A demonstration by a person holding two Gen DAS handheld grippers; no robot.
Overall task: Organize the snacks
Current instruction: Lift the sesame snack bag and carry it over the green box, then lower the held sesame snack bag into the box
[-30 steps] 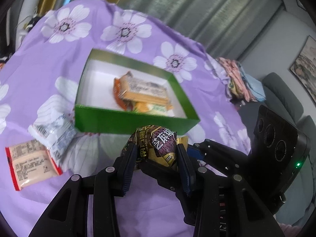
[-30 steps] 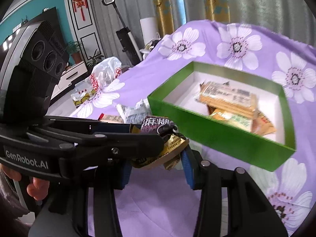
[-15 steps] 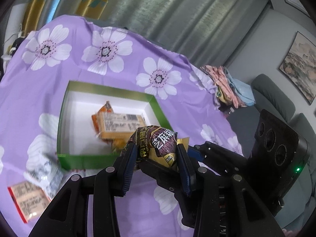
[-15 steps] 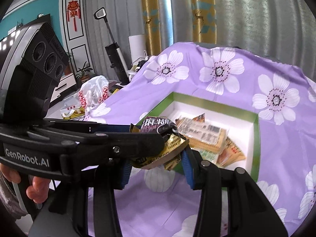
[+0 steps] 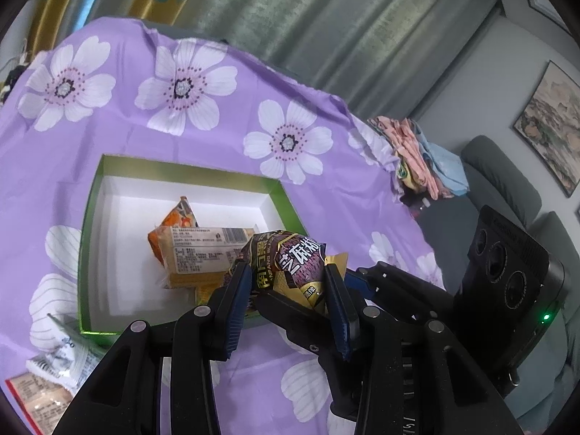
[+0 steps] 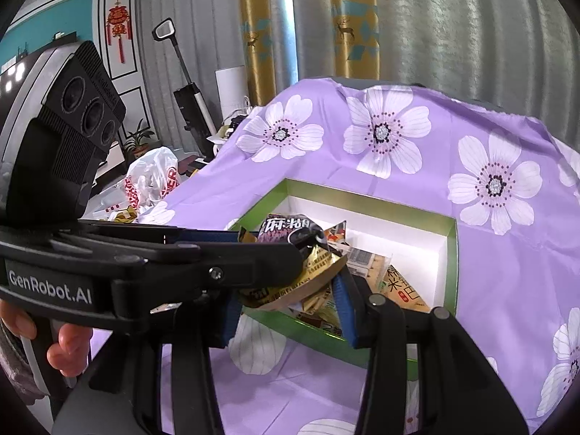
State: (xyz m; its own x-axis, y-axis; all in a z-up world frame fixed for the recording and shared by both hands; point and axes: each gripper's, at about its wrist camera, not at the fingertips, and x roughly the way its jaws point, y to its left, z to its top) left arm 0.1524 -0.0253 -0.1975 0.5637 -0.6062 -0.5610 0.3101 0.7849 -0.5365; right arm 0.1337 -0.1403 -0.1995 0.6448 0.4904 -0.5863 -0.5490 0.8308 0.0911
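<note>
Now the left tool pinches the dark purple and gold crinkly snack bag, carried from beside the green cardboard box to above it, ready to drop. The right tool's fingers look spread around it.

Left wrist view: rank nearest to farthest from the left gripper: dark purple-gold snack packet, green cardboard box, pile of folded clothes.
1. Dark purple-gold snack packet: clamped between the left gripper fingers.
2. Green cardboard box: just ahead, to the left, other snacks inside.
3. Pile of folded clothes: far right, at the tablecloth's edge.
</note>
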